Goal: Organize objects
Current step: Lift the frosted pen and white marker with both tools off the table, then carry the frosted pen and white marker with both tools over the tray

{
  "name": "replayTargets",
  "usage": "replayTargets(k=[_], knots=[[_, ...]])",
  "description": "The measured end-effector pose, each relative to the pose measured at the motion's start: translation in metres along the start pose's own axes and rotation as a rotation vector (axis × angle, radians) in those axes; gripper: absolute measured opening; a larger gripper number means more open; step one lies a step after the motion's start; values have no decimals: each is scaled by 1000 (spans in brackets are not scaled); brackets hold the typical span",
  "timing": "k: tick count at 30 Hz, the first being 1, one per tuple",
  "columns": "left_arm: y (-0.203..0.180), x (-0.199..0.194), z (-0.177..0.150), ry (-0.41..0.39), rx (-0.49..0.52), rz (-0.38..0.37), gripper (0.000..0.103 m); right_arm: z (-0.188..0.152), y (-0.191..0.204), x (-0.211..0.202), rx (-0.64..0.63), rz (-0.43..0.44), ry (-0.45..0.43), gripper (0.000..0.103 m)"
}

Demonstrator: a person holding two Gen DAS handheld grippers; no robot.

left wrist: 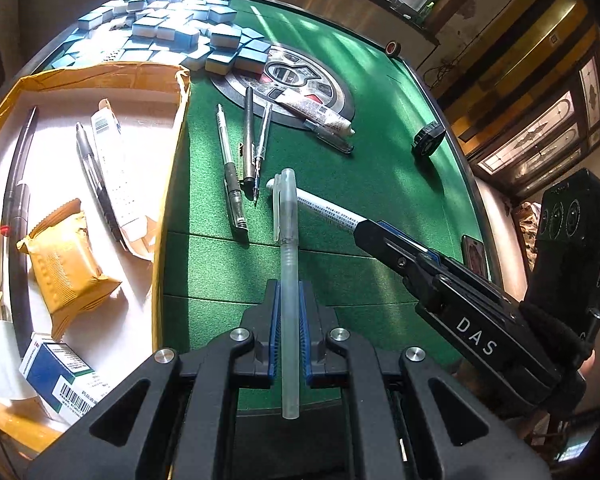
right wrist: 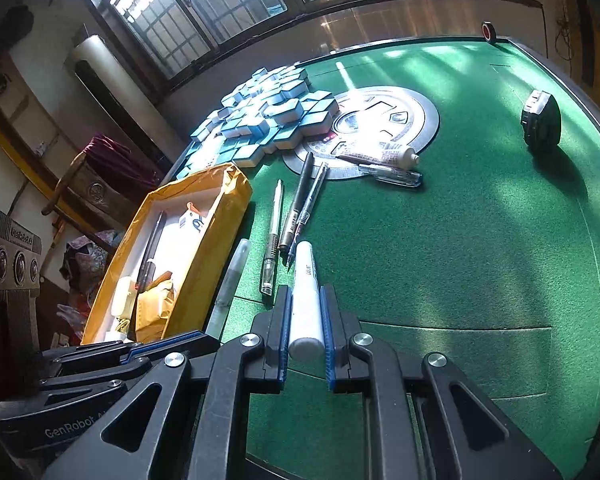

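My left gripper (left wrist: 289,300) is shut on a translucent pen (left wrist: 287,248) and holds it above the green table. The same pen shows in the right wrist view (right wrist: 231,280), beside the yellow box (right wrist: 204,256). My right gripper (right wrist: 306,312) is shut on a white marker (right wrist: 306,292), which also shows in the left wrist view (left wrist: 324,208) pointing toward the translucent pen's cap. Three pens (left wrist: 244,156) lie side by side on the felt, and a white tube (left wrist: 316,110) rests on the centre disc over another clear pen. The yellow-edged box (left wrist: 172,184) holds pens, a snack packet and cartons.
A heap of blue mahjong tiles (left wrist: 168,28) covers the far left of the table (left wrist: 380,128). A black round part (left wrist: 428,142) lies at the right, a tape roll (left wrist: 392,48) at the far rim. A phone (left wrist: 474,252) sits near the right edge.
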State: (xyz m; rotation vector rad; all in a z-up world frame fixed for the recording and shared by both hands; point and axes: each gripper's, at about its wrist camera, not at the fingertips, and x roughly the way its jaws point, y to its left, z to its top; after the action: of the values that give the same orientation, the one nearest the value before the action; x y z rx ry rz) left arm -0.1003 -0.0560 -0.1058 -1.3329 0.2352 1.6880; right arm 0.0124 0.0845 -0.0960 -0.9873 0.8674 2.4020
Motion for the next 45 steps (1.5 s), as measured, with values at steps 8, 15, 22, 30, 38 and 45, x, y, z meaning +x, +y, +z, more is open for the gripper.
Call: replayTargets(k=[8,15,22,30,38,45], knots=[[5,-2,0,-4,-9,6,7,-9,10,18,-93,-96,62,12],[8,-2,-1,-3,-14,19,7,-28,-3,40,-96,-125,152,13],[7,-2,-2,-2,-10,27,7,-22,-4,52,-107,-117,181,13],[6,-2,-2,-2,-8,33,7,-7,5,69,-144,-142,172,18],[7,-9,-2,-16,-11,37,7,-11,5,63,-134,-148,147,13],[11,-23,2,-49,-24,36,7,-3,10,27,-60,-69,40,13]])
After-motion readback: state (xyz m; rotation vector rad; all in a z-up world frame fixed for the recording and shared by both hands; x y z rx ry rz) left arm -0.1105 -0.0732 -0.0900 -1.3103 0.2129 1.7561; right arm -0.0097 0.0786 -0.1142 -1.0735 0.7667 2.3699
